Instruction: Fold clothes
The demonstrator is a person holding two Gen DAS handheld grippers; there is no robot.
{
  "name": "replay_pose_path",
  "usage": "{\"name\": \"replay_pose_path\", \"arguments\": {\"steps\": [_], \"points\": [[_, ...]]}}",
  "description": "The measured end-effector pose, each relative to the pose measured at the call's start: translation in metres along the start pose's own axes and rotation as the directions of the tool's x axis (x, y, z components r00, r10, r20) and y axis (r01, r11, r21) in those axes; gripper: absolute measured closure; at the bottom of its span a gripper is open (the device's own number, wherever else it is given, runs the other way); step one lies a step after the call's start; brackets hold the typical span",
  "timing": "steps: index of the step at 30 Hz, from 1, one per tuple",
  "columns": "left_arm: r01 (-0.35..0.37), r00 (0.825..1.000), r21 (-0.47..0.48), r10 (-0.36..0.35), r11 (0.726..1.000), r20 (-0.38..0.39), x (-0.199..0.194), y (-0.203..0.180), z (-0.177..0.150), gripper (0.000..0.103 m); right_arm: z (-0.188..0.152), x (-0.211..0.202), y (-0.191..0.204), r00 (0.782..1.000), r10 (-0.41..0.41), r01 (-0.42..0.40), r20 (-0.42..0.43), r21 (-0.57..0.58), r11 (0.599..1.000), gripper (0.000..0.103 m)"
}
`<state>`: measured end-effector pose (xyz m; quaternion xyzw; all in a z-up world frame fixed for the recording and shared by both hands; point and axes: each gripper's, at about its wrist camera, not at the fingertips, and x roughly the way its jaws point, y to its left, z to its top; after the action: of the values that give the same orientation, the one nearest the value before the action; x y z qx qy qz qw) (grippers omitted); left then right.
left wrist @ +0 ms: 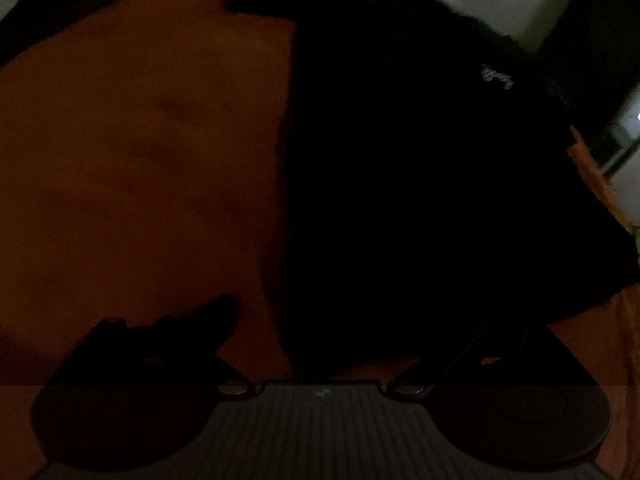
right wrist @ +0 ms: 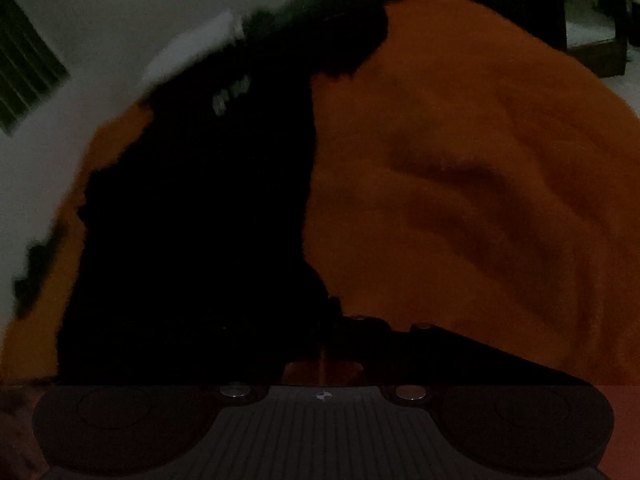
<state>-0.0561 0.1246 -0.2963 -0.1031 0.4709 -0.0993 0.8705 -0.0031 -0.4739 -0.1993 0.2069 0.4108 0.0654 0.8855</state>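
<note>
Two grippers low over a black knit garment [left wrist: 420, 184] spread flat on the orange bedcover [left wrist: 140, 140] for folding | left gripper [left wrist: 360, 320] spread wide, straddling the hem | right gripper [right wrist: 324, 344] clenched, seemingly pinching the garment's edge, too dark to confirm.

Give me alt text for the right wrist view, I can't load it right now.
A dark garment lies on an orange cover, filling the left half of a very dim picture, with a small pale print near its top. The right tool sits shut at the garment's near edge; whether it pinches fabric is too dark to tell.
</note>
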Motion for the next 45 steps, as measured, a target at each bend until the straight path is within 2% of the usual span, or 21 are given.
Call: {"name": "replay_pose_path", "arguments": {"steps": [4, 9, 10, 11, 13, 14, 15, 16, 17, 18, 20, 21, 26, 28, 29, 31, 32, 33, 34, 39, 45], "points": [[0.077, 0.997, -0.019, -0.077, 0.997, -0.014, -0.005, 0.010, 0.011, 0.008, 0.000, -0.036, -0.005, 0.998, -0.031, 0.029, 0.050, 0.047, 0.998, 0.101], [0.063, 0.998, -0.010, -0.063, 0.998, -0.021, 0.000, 0.003, 0.007, 0.008, -0.037, -0.014, -0.016, 0.999, -0.046, 0.049, -0.023, 0.130, 0.990, 0.101], [0.071, 0.997, -0.008, -0.071, 0.997, -0.016, -0.001, 0.002, 0.005, 0.014, -0.043, -0.007, -0.019, 0.998, -0.044, 0.050, -0.042, 0.152, 0.987, 0.101], [0.079, 0.997, -0.006, -0.079, 0.997, -0.011, -0.002, 0.000, 0.004, 0.037, -0.047, -0.002, -0.022, 0.998, -0.044, 0.052, -0.054, 0.170, 0.984, 0.101], [0.052, 0.999, -0.008, -0.052, 0.999, -0.001, 0.002, -0.002, 0.002, 0.053, -0.050, 0.001, -0.030, 0.997, -0.050, 0.061, -0.058, 0.192, 0.980, 0.101], [0.033, 0.999, -0.017, -0.033, 0.999, 0.010, 0.003, -0.002, 0.002, 0.068, -0.048, 0.002, -0.033, 0.996, -0.057, 0.069, -0.061, 0.199, 0.978, 0.100], [0.038, 0.999, -0.042, -0.037, 0.998, 0.021, 0.002, 0.001, 0.004, 0.072, -0.046, 0.001, -0.037, 0.996, -0.064, 0.075, -0.063, 0.209, 0.975, 0.099], [0.059, 0.998, -0.079, -0.057, 0.995, 0.031, -0.001, 0.006, 0.004, 0.084, -0.043, -0.003, -0.040, 0.996, -0.066, 0.078, -0.058, 0.227, 0.971, 0.095], [0.089, 0.995, -0.116, -0.084, 0.989, 0.044, -0.006, 0.011, 0.004, 0.093, -0.039, -0.009, -0.043, 0.997, -0.066, 0.076, -0.050, 0.248, 0.966, 0.074], [0.120, 0.992, -0.145, -0.112, 0.982, 0.060, -0.012, 0.016, 0.003, 0.093, -0.035, -0.014, -0.046, 0.997, -0.065, 0.074, -0.041, 0.269, 0.960, 0.048], [0.126, 0.990, -0.141, -0.114, 0.982, 0.086, -0.026, 0.018, 0.001, 0.093, -0.028, -0.021, -0.050, 0.998, -0.055, 0.054, -0.004, 0.285, 0.957, 0.029], [0.130, 0.989, -0.142, -0.118, 0.981, 0.090, -0.032, 0.019, 0.000, 0.093, -0.025, -0.019, -0.050, 0.999, -0.043, 0.041, -0.001, 0.276, 0.960, 0.028], [0.190, 0.981, -0.189, -0.179, 0.963, 0.076, -0.034, 0.031, 0.003, 0.090, -0.020, 0.007, -0.037, 0.998, 0.016, 0.000, -0.062, 0.247, 0.969, 0.029], [0.158, 0.987, -0.201, -0.152, 0.967, 0.044, -0.030, 0.037, 0.002, 0.084, -0.023, 0.018, -0.029, 0.997, 0.026, -0.009, -0.073, 0.222, 0.975, 0.030], [0.133, 0.991, -0.210, -0.129, 0.969, 0.033, -0.026, 0.038, 0.003, 0.079, -0.023, 0.021, -0.025, 0.997, 0.015, 0.000, -0.074, 0.206, 0.978, 0.035], [0.135, 0.991, -0.208, -0.130, 0.969, 0.037, -0.022, 0.037, 0.003, 0.079, -0.024, 0.027, -0.019, 0.997, -0.022, 0.035, -0.079, 0.169, 0.985, 0.058], [0.143, 0.990, -0.203, -0.138, 0.969, 0.039, -0.020, 0.037, 0.003, 0.079, -0.024, 0.029, -0.017, 0.996, -0.032, 0.046, -0.085, 0.158, 0.986, 0.081], [0.149, 0.989, -0.196, -0.142, 0.969, 0.046, -0.020, 0.036, 0.003, 0.080, -0.024, 0.029, -0.019, 0.995, -0.030, 0.045, -0.096, 0.157, 0.987, 0.093], [0.151, 0.988, -0.184, -0.142, 0.971, 0.059, -0.021, 0.035, 0.002, 0.092, -0.024, 0.028, -0.020, 0.995, -0.028, 0.043, -0.096, 0.162, 0.986, 0.094], [0.150, 0.982, -0.192, -0.124, 0.970, 0.141, -0.051, 0.029, -0.005, 0.094, -0.027, -0.013, -0.006, 1.000, -0.018, 0.017, 0.004, 0.158, 0.987, 0.099], [0.137, 0.982, -0.192, -0.107, 0.972, 0.157, -0.123, 0.020, -0.019, 0.094, -0.030, -0.076, 0.038, 0.999, -0.008, 0.005, 0.034, 0.080, 0.997, 0.099]]}}
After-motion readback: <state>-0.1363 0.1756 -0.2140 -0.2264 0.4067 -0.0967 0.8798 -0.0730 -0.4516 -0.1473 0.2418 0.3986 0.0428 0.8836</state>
